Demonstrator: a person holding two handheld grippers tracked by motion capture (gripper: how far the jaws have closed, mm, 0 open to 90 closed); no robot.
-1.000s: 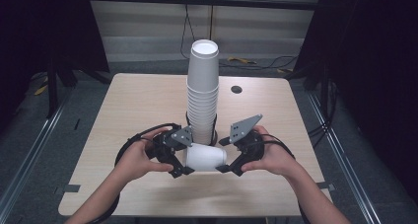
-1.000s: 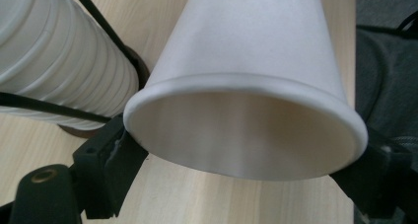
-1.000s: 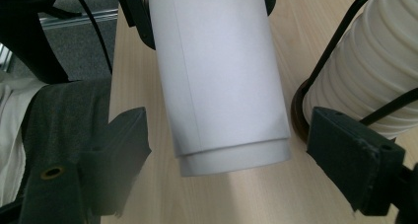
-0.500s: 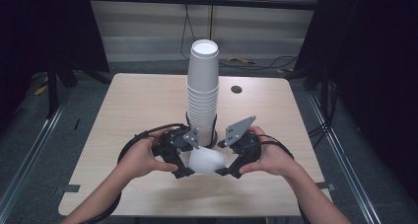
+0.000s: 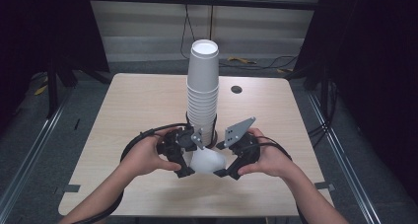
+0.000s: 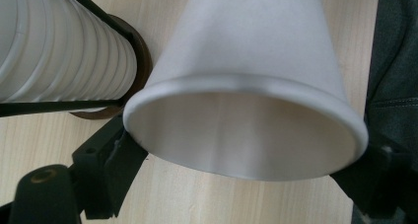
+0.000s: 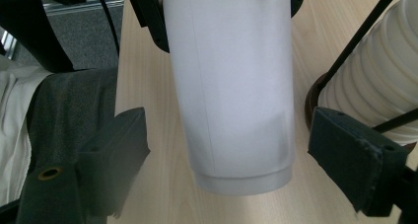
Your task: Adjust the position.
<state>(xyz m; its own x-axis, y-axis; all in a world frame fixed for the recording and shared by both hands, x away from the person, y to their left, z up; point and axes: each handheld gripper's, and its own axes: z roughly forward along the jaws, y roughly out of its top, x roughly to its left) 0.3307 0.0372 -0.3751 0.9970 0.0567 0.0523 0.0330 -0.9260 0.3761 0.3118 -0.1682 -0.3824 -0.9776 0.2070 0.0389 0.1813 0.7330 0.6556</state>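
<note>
Both hands have tilted the paper cup (image 5: 206, 161) since a second ago, just in front of the cup stack (image 5: 202, 93). Left tool (image 5: 183, 157) pinches its rim, seen close in its own view; right tool (image 7: 246, 150) stands wide around the base, not touching.

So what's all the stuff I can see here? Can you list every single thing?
Loose paper cup: one, white, on its side between the two grippers, near the table's front edge.
Cup stack: one tall stack, white, upright mid-table in a dark holder.
Holder: one, brown round base with black rods, around the stack.
Table: one, light wood, with a small dark hole far right.
Left gripper: one, black, jaws clamped on the loose cup's rim.
Right gripper: one, black, jaws open either side of the cup's base end, not touching.
Hands: two, holding the grippers.
</note>
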